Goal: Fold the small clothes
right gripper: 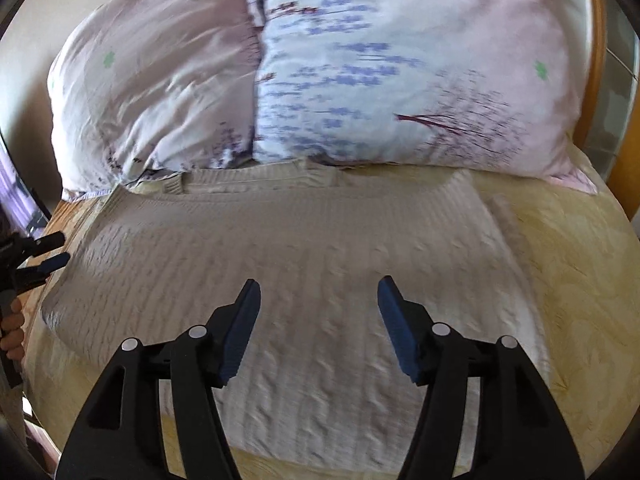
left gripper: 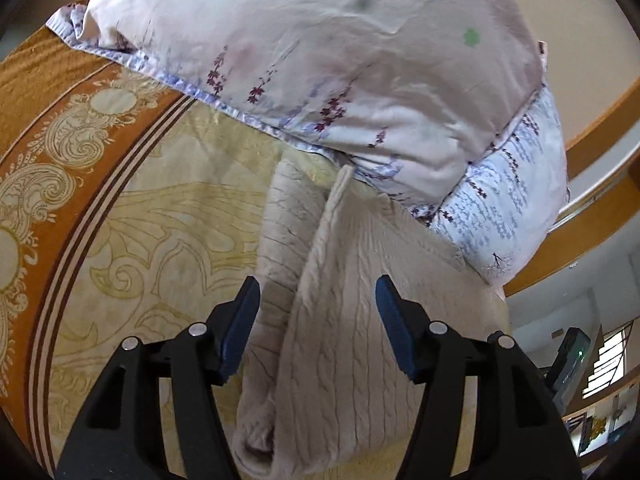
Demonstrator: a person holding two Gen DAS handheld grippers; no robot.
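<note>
— Beige cable-knit sweater point(left gripper: 320, 320): where, from the left wrist?
— On the yellow patterned bedspread point(left gripper: 168, 220), below the floral pillows point(left gripper: 320, 60); left gripper point(left gripper: 317, 290) spread wide, empty.
— Right wrist?
— Sweater flat; right gripper point(right gripper: 319, 292) wide apart above it, gripping nothing.

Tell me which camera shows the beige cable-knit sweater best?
The right wrist view: the beige cable-knit sweater lies spread flat below the pillows, nearly whole. The left wrist view shows only one folded-over side, close up.
</note>
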